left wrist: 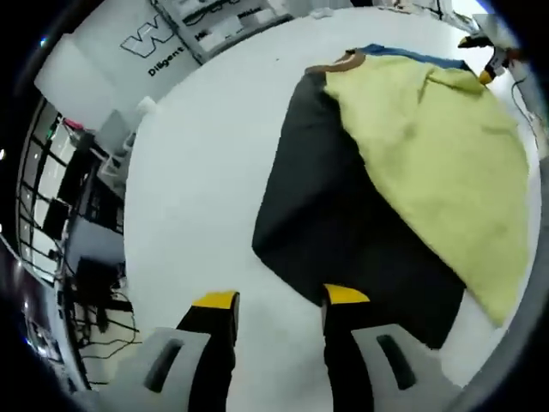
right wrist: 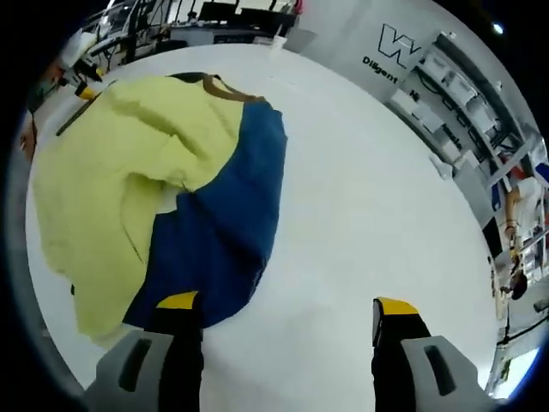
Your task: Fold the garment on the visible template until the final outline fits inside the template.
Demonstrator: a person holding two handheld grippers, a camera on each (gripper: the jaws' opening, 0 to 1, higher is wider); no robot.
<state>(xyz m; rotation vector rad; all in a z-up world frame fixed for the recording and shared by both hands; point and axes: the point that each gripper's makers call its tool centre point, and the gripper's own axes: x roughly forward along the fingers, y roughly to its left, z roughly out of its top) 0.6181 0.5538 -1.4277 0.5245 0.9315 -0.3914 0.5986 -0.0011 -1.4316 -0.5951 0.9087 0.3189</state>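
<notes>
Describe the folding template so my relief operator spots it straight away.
Find the white table, then the yellow and blue garment on it. The template is the flat black sheet under the garment, sticking out past its yellow edge; unlike the cloth, it is unwrinkled and straight-edged.

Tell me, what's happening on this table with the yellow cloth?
A person holds two hand-held grippers over a white table to fold a garment. The yellow garment lies partly folded over a dark template; from the right gripper view a blue panel shows beside the yellow. The left gripper and right gripper are both open, gripping nothing, near the cloth's edge.
</notes>
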